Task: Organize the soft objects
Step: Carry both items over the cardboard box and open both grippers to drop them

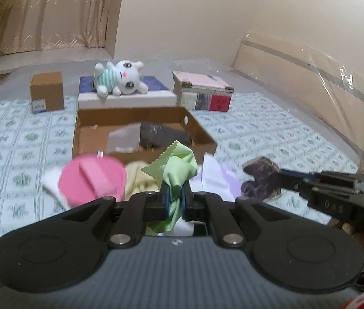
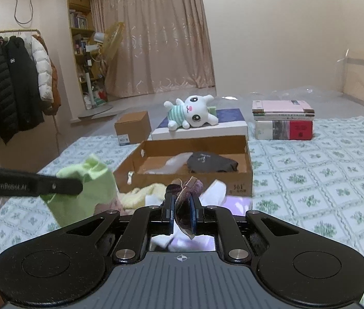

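My left gripper is shut on a light green cloth and holds it just before the open cardboard box; the cloth also shows in the right wrist view. My right gripper is shut on a purple patterned cloth, which also shows in the left wrist view. A pile of soft items lies in front of the box: a pink round pad, a yellow cloth, white and lilac pieces. A dark cloth lies inside the box.
A white plush bunny lies on a flat white and blue box behind the cardboard box. A small brown carton stands at left, stacked books at right. All sit on a patterned bedspread. Coats hang at far left.
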